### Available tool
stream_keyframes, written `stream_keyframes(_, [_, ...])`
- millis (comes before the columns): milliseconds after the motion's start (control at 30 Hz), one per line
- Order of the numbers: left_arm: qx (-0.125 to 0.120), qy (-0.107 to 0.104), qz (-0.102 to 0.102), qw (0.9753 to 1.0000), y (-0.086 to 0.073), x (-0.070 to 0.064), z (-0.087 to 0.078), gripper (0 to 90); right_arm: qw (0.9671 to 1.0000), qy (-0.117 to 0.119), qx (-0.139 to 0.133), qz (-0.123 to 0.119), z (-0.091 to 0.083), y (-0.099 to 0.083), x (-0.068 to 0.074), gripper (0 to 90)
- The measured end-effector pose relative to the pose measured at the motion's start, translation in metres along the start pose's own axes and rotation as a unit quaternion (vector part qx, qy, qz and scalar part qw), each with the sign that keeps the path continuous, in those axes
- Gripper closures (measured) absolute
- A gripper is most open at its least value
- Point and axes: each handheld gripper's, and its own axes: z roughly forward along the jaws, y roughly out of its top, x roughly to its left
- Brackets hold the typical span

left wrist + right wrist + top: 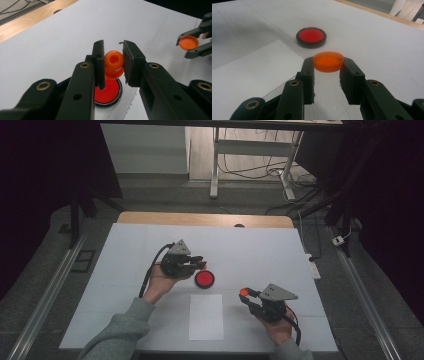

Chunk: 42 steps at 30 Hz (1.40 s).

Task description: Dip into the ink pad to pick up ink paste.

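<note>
My left gripper (114, 60) is shut on a small orange bottle (114, 63), whose open round mouth faces the camera. In the high view that gripper (201, 263) hangs over the middle of the white sheet, just above a red dish (204, 278) with a dark rim. The same red dish (108, 92) lies under the bottle in the left gripper view. My right gripper (328, 65) is shut on an orange cap (328, 61), held flat by its edges. It sits at the right of the high view (245, 292), apart from the dish (311, 37).
A white paper sheet (206, 316) lies near the front edge, on the white table cover (125, 270). A strip of wooden tabletop (205, 219) shows at the far edge. Beyond it stand desk legs and cables on the floor.
</note>
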Motion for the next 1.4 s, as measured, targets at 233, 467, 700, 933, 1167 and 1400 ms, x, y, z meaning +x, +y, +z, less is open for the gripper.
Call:
stream_keyframes(233, [0.014, -0.002, -0.003, 0.9999, -0.008, 0.003, 0.012, 72.6, 1.0, -0.001, 0.002, 0.0, 0.0, -0.001, -0.001, 64.8])
stream_keyframes(467, [0.028, 0.001, -0.003, 0.9996, -0.013, 0.005, 0.021, 72.5, 1.0, 0.004, 0.001, 0.0, 0.002, -0.001, 0.0, 64.8])
stream_keyframes(700, [0.045, 0.005, -0.001, 0.999, -0.019, 0.007, 0.032, 72.5, 1.0, 0.007, 0.003, -0.003, 0.003, -0.002, 0.0, 64.7])
stream_keyframes(933, [0.057, 0.011, 0.006, 0.9983, -0.022, 0.007, 0.038, 72.5, 0.9999, 0.009, 0.006, -0.006, 0.003, -0.002, 0.0, 64.8])
stream_keyframes(1167, [0.067, 0.01, 0.005, 0.9977, -0.027, 0.008, 0.044, 72.5, 0.9999, 0.007, 0.01, -0.006, 0.003, -0.002, 0.001, 64.8])
stream_keyframes(1400, [0.071, 0.01, 0.008, 0.9974, -0.028, 0.006, 0.048, 72.5, 0.9999, 0.012, 0.009, -0.005, 0.004, -0.002, 0.002, 64.7])
